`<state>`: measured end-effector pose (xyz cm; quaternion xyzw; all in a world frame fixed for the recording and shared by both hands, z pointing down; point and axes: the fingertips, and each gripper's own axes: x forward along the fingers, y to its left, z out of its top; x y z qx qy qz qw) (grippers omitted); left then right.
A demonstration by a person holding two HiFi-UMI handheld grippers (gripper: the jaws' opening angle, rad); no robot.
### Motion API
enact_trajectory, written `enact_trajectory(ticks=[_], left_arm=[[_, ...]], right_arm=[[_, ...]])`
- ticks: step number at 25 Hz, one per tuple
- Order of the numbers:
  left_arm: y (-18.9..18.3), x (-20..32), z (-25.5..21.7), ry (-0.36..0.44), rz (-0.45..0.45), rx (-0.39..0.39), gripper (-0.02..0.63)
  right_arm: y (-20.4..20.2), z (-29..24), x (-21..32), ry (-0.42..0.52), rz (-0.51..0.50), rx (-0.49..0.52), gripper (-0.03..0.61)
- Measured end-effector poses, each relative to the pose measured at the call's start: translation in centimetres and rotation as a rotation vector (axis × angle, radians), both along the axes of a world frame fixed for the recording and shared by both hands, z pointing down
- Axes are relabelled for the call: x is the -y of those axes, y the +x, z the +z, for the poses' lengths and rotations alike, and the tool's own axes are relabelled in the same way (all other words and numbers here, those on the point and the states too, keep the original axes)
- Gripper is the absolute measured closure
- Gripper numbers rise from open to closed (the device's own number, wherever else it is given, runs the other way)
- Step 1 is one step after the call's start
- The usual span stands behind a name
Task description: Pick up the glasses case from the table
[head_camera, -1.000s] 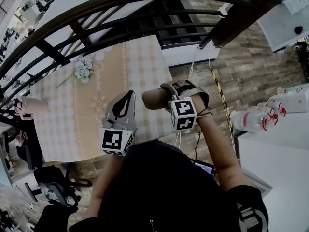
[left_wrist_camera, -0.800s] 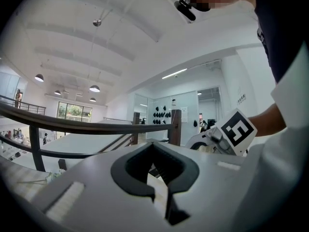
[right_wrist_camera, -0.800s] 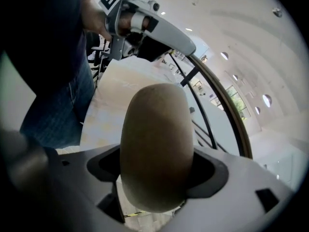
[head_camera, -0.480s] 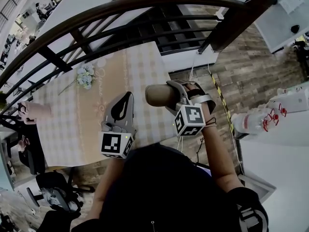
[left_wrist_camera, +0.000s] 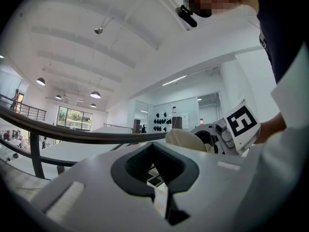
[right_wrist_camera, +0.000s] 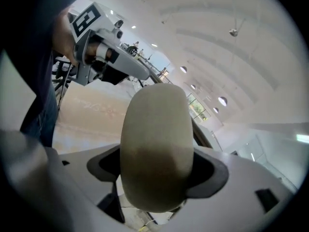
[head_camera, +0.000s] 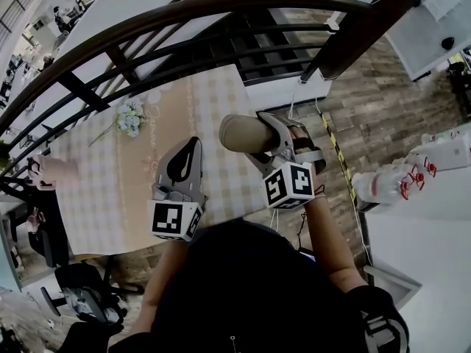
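The glasses case (head_camera: 243, 133) is a beige rounded oblong, held in the air above the table's right part. My right gripper (head_camera: 262, 135) is shut on it, jaws clamped on both of its sides. In the right gripper view the case (right_wrist_camera: 155, 144) fills the middle and hides the gripper (right_wrist_camera: 154, 180) tips. My left gripper (head_camera: 191, 145) hovers over the table (head_camera: 110, 190) just left of the case, shut with nothing in it. In the left gripper view its jaws (left_wrist_camera: 153, 149) meet, and the case (left_wrist_camera: 186, 140) shows beyond them to the right.
The table has a checked beige cloth with a small bunch of pale flowers (head_camera: 129, 116) and a pink object (head_camera: 51, 173) at its left edge. A dark curved railing (head_camera: 184, 13) runs behind it. A plastic bottle (head_camera: 383, 184) stands right; a black chair (head_camera: 81, 293) sits lower left.
My right gripper has tipped upward and lifted the case a little higher and farther from me. The left gripper has stayed almost in place, still shut.
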<state>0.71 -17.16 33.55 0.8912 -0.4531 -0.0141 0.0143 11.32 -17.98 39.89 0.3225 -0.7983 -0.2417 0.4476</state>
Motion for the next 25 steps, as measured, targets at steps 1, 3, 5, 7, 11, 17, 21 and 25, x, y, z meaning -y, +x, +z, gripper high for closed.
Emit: enact_trajectory(ticks=[1,3,5,7,11,17,21,25], left_arm=[[0.0,0.0,-0.1,0.003,-0.001,-0.001,0.603],[-0.1,0.0,-0.5,0.009,-0.009,-0.001,0.603],[-0.2,0.0,-0.9,0.022,-0.016,0.002,0.603],[-0.3,0.0,-1.4,0.035,-0.023,0.002,0.603],[-0.6,0.2,-2.4,0.058,-0.036,-0.004,0.603],[-1.2,0.4,-3.9,0.096,-0.063,-0.009,0.603],[-1.7,0.4,-4.6,0.116,-0.079,-0.007,0.603],[-1.7,0.2,-5.2,0.128,-0.085,-0.004,0.603]], right_arm=[[0.0,-0.6,0.2,0.022,0.014,0.022,0.213],[0.0,-1.9,0.5,0.068,0.041,0.063,0.213],[0.1,-3.2,0.7,0.12,0.065,0.105,0.213],[0.2,-4.5,0.9,0.167,0.088,0.157,0.213],[0.7,-7.1,1.0,0.239,0.139,0.283,0.213],[2.0,-10.2,0.9,0.31,0.216,0.5,0.213],[2.9,-11.1,0.8,0.3,0.266,0.643,0.213],[4.0,-12.0,0.7,0.288,0.32,0.798,0.213]])
